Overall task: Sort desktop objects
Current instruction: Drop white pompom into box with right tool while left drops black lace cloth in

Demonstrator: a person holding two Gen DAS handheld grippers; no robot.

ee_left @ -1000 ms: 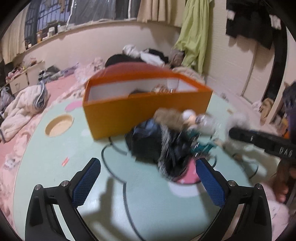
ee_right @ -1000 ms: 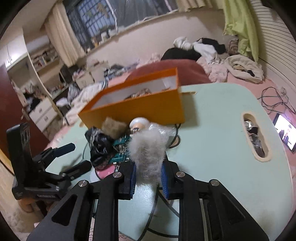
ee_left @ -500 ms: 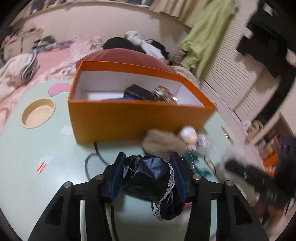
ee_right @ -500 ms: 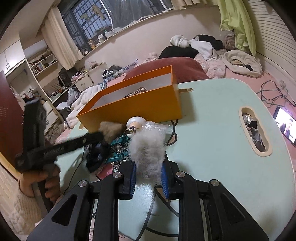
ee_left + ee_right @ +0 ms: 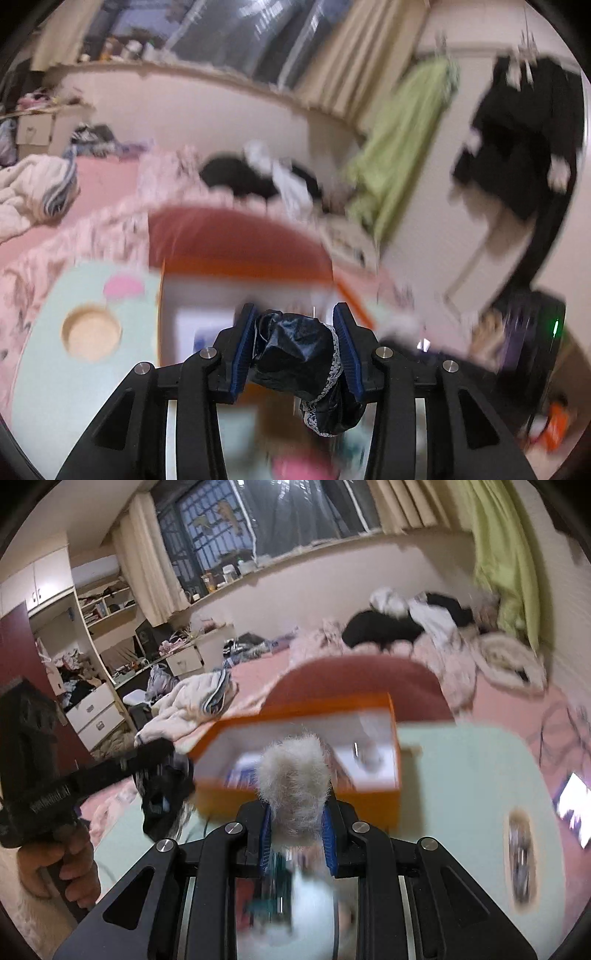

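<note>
Orange box point(image 5: 258, 269) contents motion-blurred; table point(image 5: 461, 794) hole's contents unreadable.

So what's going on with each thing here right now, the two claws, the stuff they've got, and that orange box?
left claw: has just been closing, clamped on the black cloth
black cloth: bunched between the pads, lace edge hanging down
right claw: shut on the white fur piece
white fur piece: pinched, tuft sticking up
orange box: open-topped, items inside, standing on the table

Crumpled black lace-trimmed cloth point(image 5: 295, 354) and grey fur tuft point(image 5: 293, 771) — both aloft before the open orange box point(image 5: 314, 797).
</note>
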